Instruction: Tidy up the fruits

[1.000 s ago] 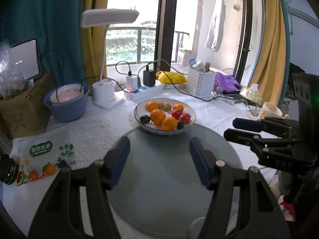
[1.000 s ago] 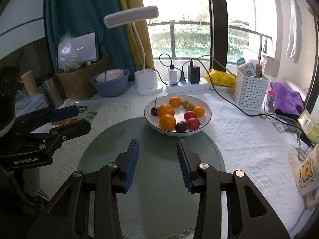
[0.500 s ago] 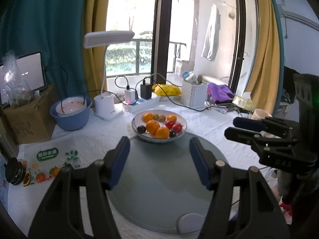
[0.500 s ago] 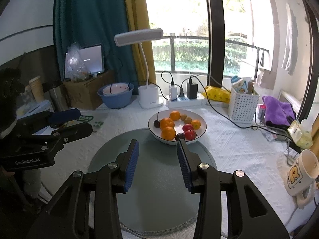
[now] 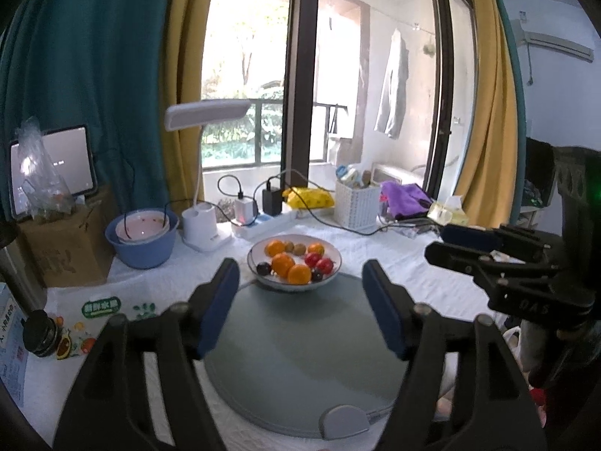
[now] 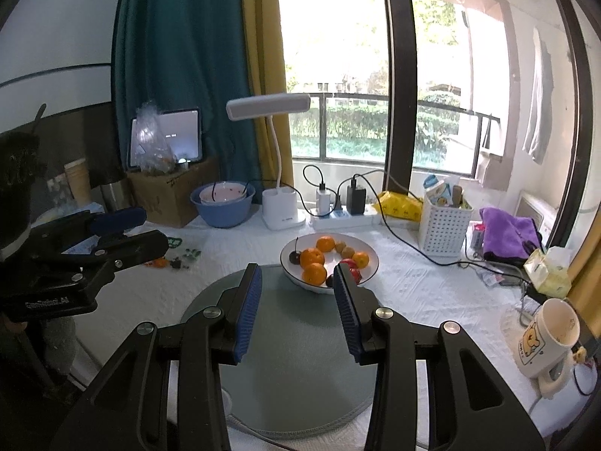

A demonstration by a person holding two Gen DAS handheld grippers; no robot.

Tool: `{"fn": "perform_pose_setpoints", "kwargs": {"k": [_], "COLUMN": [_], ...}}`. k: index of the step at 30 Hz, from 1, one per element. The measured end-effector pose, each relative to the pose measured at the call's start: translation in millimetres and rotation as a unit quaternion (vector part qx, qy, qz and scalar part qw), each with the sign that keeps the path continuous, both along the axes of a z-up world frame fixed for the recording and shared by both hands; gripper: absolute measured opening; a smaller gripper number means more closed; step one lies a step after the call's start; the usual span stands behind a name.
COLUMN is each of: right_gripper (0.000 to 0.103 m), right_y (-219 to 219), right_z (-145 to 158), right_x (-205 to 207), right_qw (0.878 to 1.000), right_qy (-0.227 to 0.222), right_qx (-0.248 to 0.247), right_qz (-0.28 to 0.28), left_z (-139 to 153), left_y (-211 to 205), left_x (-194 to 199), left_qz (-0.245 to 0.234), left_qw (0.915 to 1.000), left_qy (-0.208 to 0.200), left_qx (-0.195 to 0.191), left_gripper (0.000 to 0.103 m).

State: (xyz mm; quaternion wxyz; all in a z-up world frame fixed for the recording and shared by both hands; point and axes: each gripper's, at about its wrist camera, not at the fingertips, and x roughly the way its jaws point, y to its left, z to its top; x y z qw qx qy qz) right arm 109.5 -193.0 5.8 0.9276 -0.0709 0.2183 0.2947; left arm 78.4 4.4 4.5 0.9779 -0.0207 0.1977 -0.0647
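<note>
A white plate [image 5: 334, 259] holds several oranges, red fruits, dark plums and kiwis; it also shows in the right wrist view [image 6: 370, 251]. It sits at the far edge of a round grey mat [image 5: 300, 357], which also shows in the right wrist view [image 6: 296, 368]. My left gripper [image 5: 300, 300] is open and empty, above the mat, short of the plate. My right gripper [image 6: 296, 300] is open and empty, also above the mat near the plate. Each gripper is seen from the side in the other's view, the right one [image 5: 450, 242] and the left one [image 6: 139, 229].
A blue bowl [image 5: 141, 248] with a pink bowl inside, a white desk lamp [image 5: 204, 225], a power strip [image 5: 263, 221], a white basket [image 5: 357, 208] and a cardboard box [image 5: 64, 251] line the back. A mug [image 6: 548, 338] stands at right.
Both grippers have pulled back and risen from the plate, so it looks smaller and farther. Both stay open and empty.
</note>
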Motion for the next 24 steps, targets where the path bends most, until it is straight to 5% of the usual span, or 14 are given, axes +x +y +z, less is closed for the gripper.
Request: {"fn": "perform_pose_setpoints", "kwargs": {"k": [7, 11, 13, 15, 24], "right_gripper": [0.042, 0.042, 0.044, 0.06, 0.062], "right_y": [-7.1, -11.1, -12.3, -13.8, -25.0], "right_z": [14.9, 21.3, 23.3, 24.0, 22.0], "right_x": [-11.9, -19.6, -22.2, -23.7, -21.7], "right_qw": [1.0, 1.0, 0.999, 0.999, 0.997], "right_qy": [-0.019, -0.027, -0.03, -0.031, -0.025], "right_qx": [0.011, 0.011, 0.012, 0.011, 0.009], "right_qz": [-0.005, -0.01, -0.011, -0.018, -0.066], "left_z": [12.4, 16.4, 18.6, 19.8, 19.6], "left_y": [-1.8, 0.1, 1.8, 2.8, 5.1], "left_x": [-13.7, -21.4, -25.0, -25.4, -29.9], "left_qz": [0.001, 0.008, 0.012, 0.018, 0.047], "left_qw": [0.9998, 0.9995, 0.9992, 0.9992, 0.9983], "left_qy": [-0.02, -0.031, -0.038, -0.036, -0.034], "left_qx": [0.004, 0.0, -0.005, -0.003, 0.006], "left_gripper": [0.072, 0.098, 0.099, 0.099, 0.099]}}
